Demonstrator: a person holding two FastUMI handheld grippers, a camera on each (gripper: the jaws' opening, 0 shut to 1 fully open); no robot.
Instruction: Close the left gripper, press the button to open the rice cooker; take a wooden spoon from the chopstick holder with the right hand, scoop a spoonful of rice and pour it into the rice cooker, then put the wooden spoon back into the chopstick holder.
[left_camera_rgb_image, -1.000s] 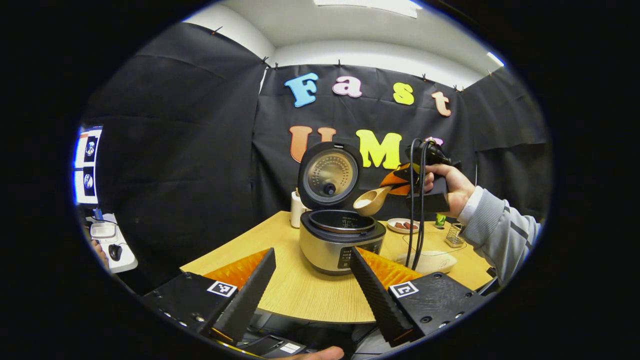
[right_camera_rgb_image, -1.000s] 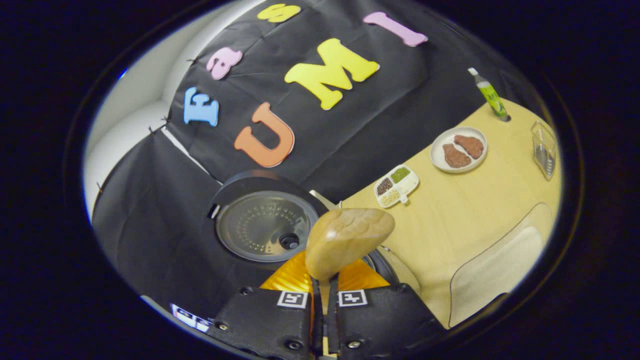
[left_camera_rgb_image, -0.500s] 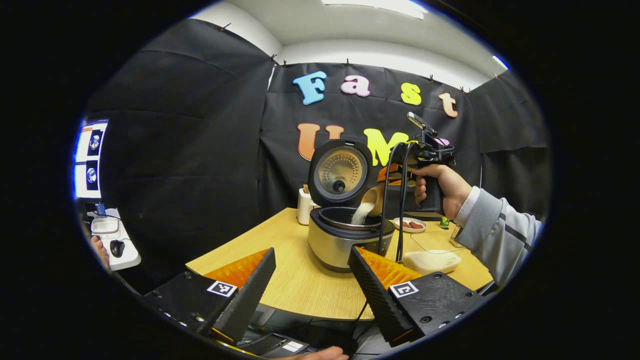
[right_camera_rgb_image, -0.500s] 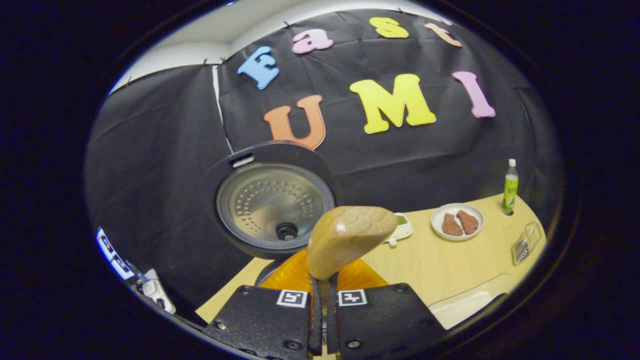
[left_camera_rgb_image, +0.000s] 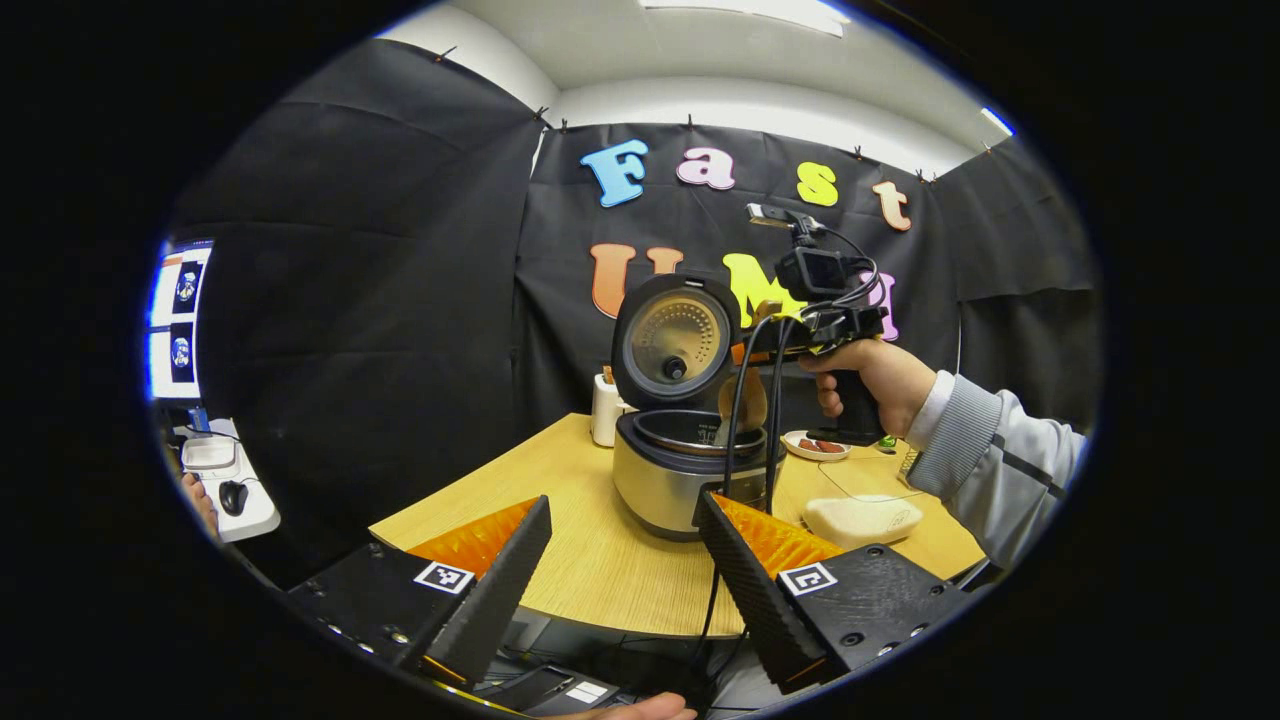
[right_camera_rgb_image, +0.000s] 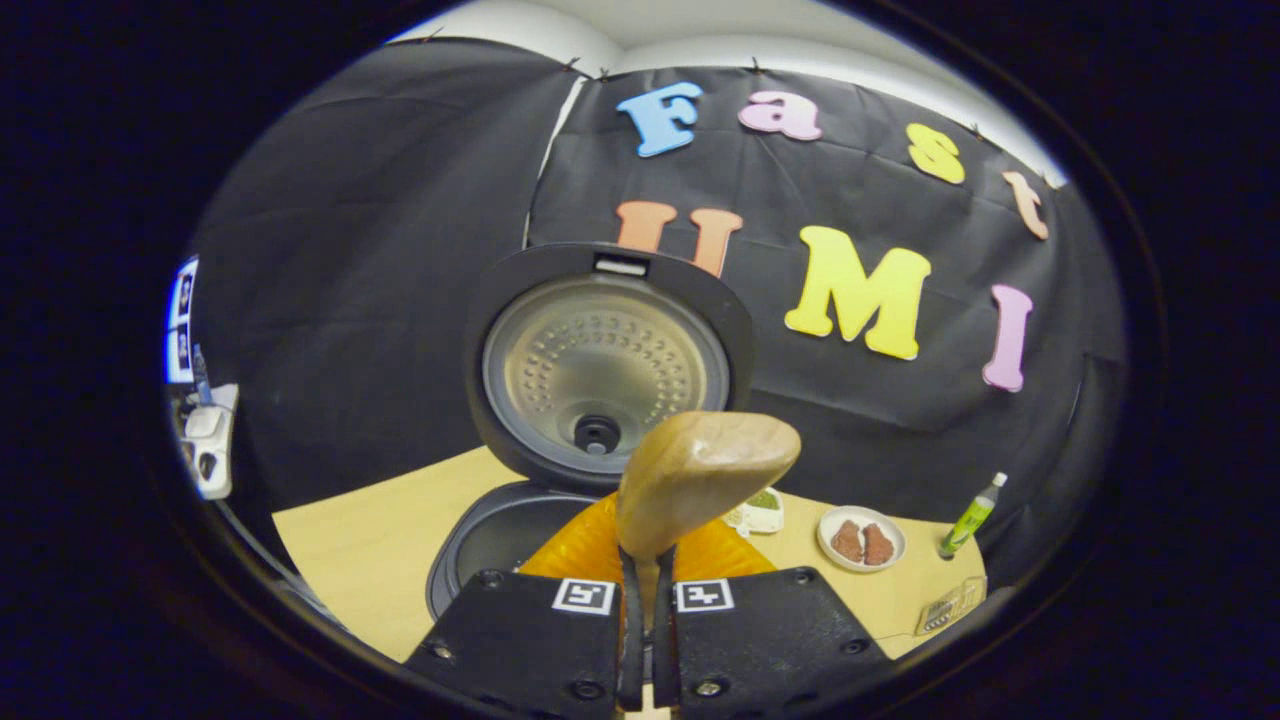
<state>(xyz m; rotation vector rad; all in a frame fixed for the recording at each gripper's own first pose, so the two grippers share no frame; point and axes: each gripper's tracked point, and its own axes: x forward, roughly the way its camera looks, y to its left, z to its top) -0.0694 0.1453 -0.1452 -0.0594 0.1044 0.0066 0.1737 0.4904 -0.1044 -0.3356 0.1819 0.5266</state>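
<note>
rice cooker (left_camera_rgb_image: 688, 455) lid up, wooden spoon (right_camera_rgb_image: 700, 480) clamped in right tongs (right_camera_rgb_image: 645, 640)

Recording booth: black cloth wall (left_camera_rgb_image: 400, 300), monitors (left_camera_rgb_image: 178, 320).

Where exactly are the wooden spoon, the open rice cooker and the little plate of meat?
Light wooden spoon (right_camera_rgb_image: 705, 475): right gripper view, back of its bowl.
Silver rice cooker with open lid (left_camera_rgb_image: 655, 485): left gripper view, front of its body.
Small white plate of meat (right_camera_rgb_image: 861, 540): right gripper view, its centre.
</note>
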